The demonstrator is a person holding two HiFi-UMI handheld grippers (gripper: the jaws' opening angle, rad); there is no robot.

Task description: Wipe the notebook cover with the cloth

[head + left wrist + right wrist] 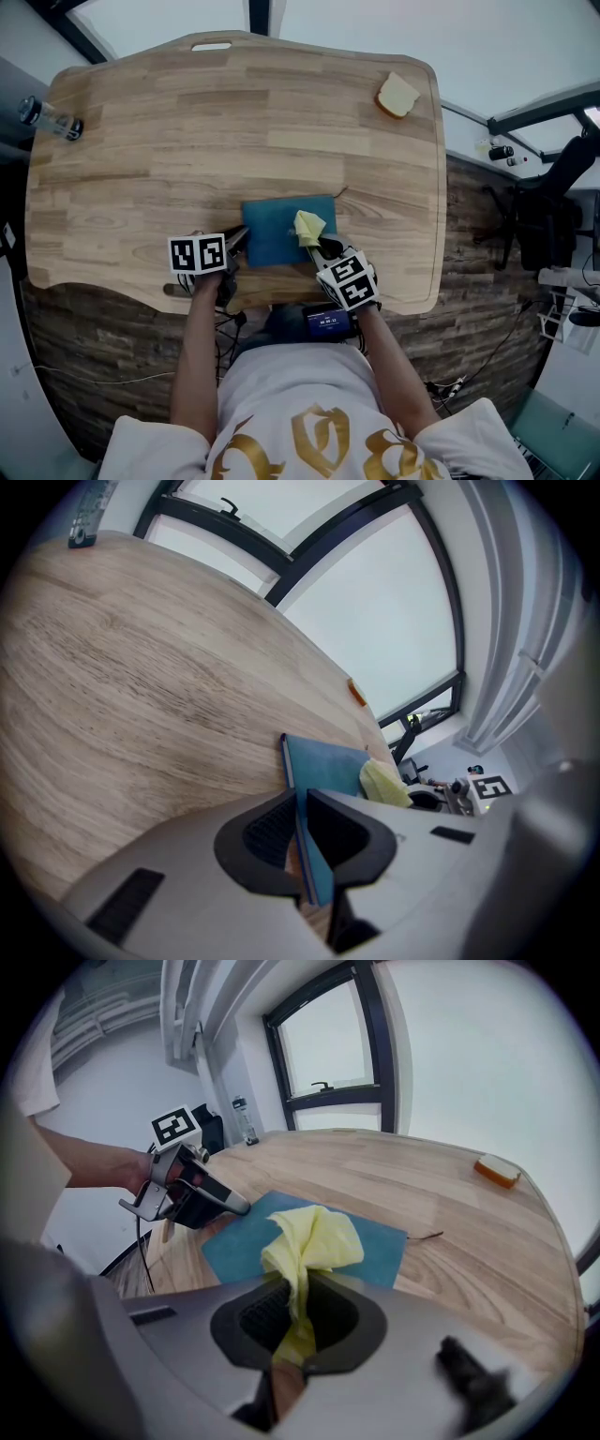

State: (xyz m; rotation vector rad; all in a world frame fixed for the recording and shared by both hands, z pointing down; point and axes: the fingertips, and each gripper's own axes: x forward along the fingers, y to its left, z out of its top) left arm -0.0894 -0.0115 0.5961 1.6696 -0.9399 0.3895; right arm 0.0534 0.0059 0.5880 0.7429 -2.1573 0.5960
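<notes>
A teal notebook (277,230) lies flat on the wooden table (234,141) near its front edge. My left gripper (239,242) is shut on the notebook's left edge (305,846), with the cover (328,766) running away between the jaws. My right gripper (319,246) is shut on a yellow cloth (308,226), which bunches up over the notebook's right part. In the right gripper view the cloth (314,1241) rises from between the jaws above the teal cover (239,1241), and the left gripper (220,1199) shows at the cover's far corner.
A sponge-like yellow and white block (397,94) sits at the table's far right corner. A small glass bottle (49,118) lies at the far left edge. A thin dark cord (441,1236) lies by the notebook's right side. An office chair (548,206) stands to the right.
</notes>
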